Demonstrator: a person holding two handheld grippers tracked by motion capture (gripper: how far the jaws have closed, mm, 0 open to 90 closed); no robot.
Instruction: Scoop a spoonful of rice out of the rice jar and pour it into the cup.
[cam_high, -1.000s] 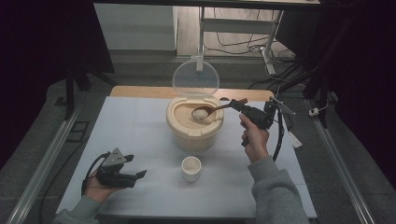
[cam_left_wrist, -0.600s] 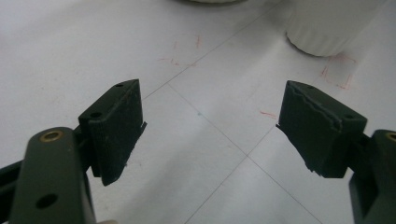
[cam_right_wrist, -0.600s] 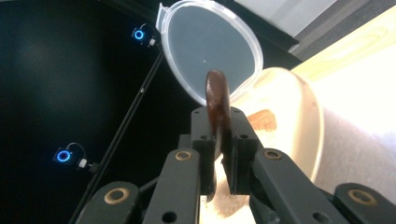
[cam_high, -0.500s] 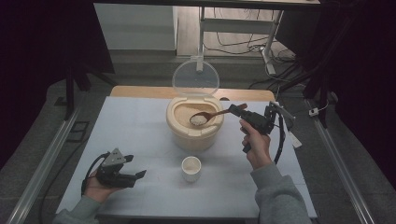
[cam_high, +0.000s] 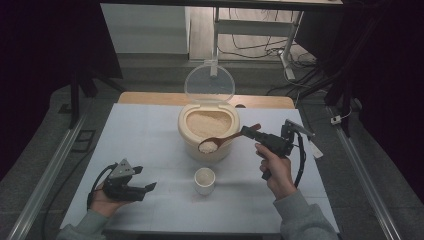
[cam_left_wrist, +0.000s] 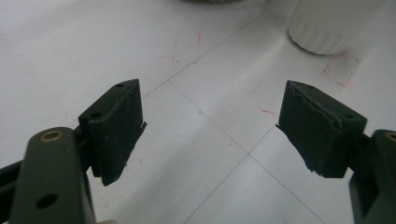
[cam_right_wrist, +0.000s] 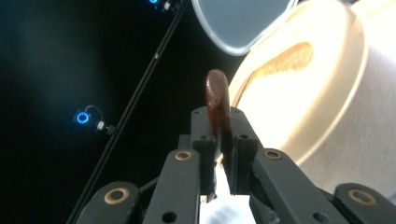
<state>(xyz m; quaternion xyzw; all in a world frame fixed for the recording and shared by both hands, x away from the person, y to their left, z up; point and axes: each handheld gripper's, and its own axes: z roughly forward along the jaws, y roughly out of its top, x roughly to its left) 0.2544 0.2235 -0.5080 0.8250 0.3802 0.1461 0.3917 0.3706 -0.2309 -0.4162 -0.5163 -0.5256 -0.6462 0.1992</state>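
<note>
The right gripper (cam_high: 251, 132) is clamped on the handle of a wooden spoon (cam_high: 226, 140); its bowl, loaded with rice, hangs at the front rim of the open rice container (cam_high: 208, 131). A small white cup (cam_high: 204, 180) stands just before the container. The left gripper (cam_high: 145, 188), jaws apart and empty, rests on the table (cam_high: 145, 130) left of the cup.

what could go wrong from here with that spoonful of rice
The wooden spoon carries a heaped load past the rice container rim, so grains may fall on the table short of the small cup. The right gripper pinches only the handle end, so the spoon could twist. The cup's mouth is narrow and nothing steadies it.
</note>
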